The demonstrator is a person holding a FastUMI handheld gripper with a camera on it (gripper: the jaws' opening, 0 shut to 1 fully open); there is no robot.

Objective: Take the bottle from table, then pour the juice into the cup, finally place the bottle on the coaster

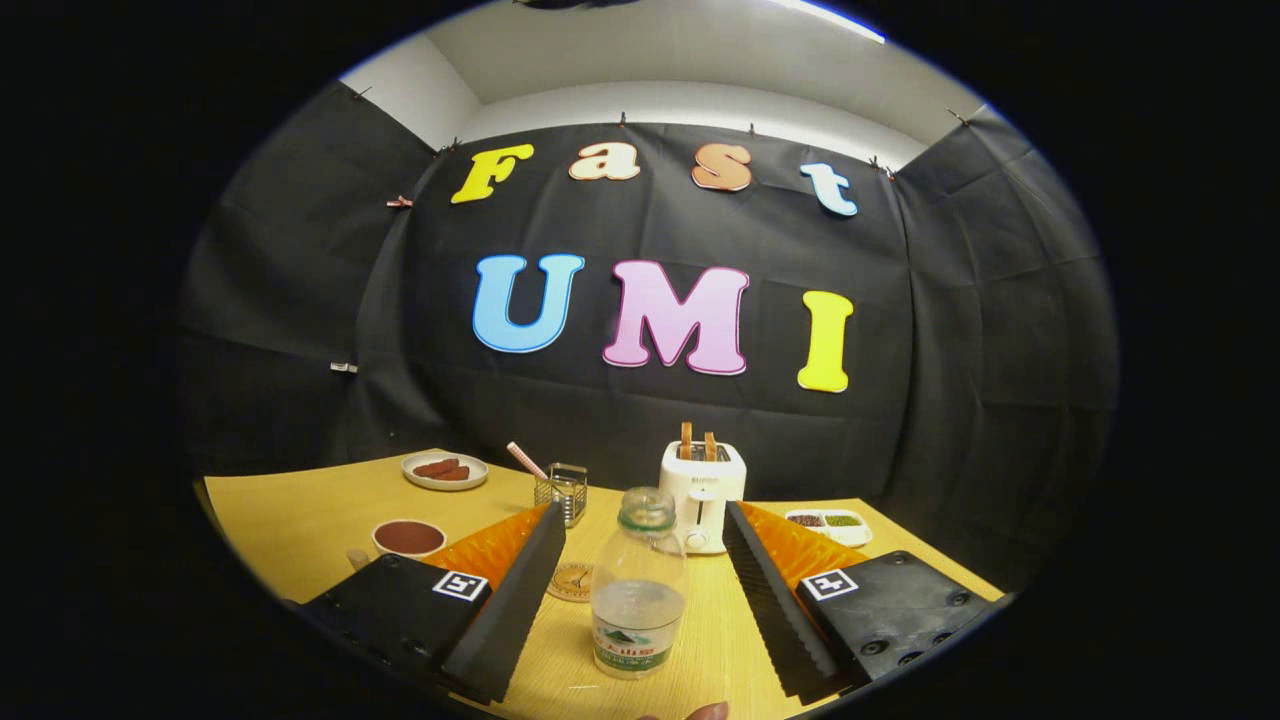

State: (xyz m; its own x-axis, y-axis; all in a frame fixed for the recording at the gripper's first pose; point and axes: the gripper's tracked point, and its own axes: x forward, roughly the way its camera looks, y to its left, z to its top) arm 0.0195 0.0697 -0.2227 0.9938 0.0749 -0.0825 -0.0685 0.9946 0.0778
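One bottle, one coaster, one toaster, one bowl, one plate, one wire holder and one two-part dish are being counted on the table.

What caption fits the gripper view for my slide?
Open gripper straddles the upright bottle on the table, neither finger touching it.

Staged recording booth, black cloth walls, wooden table dressed like a kitchen, toaster, snack plates
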